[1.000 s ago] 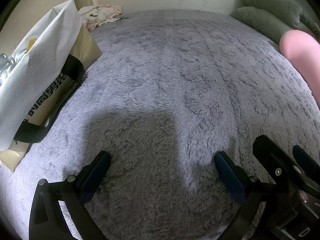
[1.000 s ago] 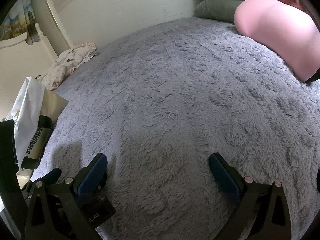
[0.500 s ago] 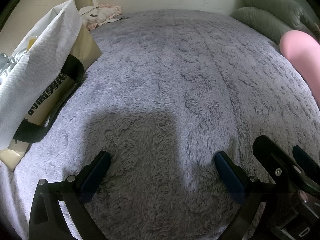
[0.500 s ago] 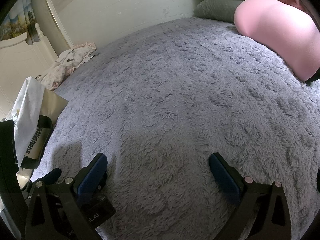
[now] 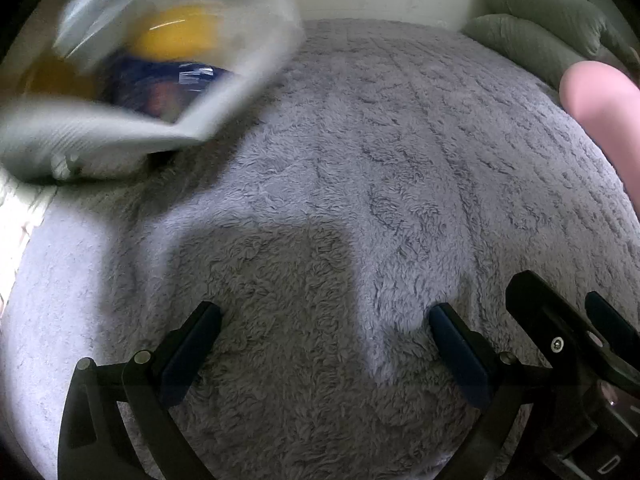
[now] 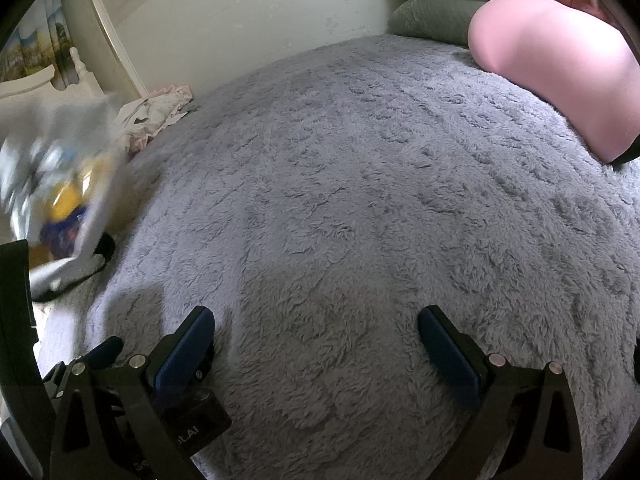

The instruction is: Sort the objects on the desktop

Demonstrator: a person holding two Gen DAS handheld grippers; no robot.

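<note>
A white shopping bag (image 5: 132, 80) at the upper left of the left wrist view is motion-blurred and tipped with its mouth toward me; yellow (image 5: 180, 30) and dark blue (image 5: 168, 80) items show inside. The right wrist view has the same blurred bag (image 6: 60, 208) at its left edge. My left gripper (image 5: 324, 320) stands open over the grey fleece blanket (image 5: 380, 168), nothing between its fingers. My right gripper (image 6: 316, 324) is open too, low over the blanket (image 6: 360, 200), just right of the left gripper's body (image 6: 100, 360).
A person in pink (image 6: 560, 80) sits on the blanket at the right. Green pillows (image 6: 436, 4) lie at the far wall. Crumpled pale cloth (image 6: 156, 108) lies at the back left by a white bed frame (image 6: 40, 84).
The bag, upright and still before, has tipped over toward the blanket and is blurred in motion, its contents now showing. Both grippers hold the same place, open.
</note>
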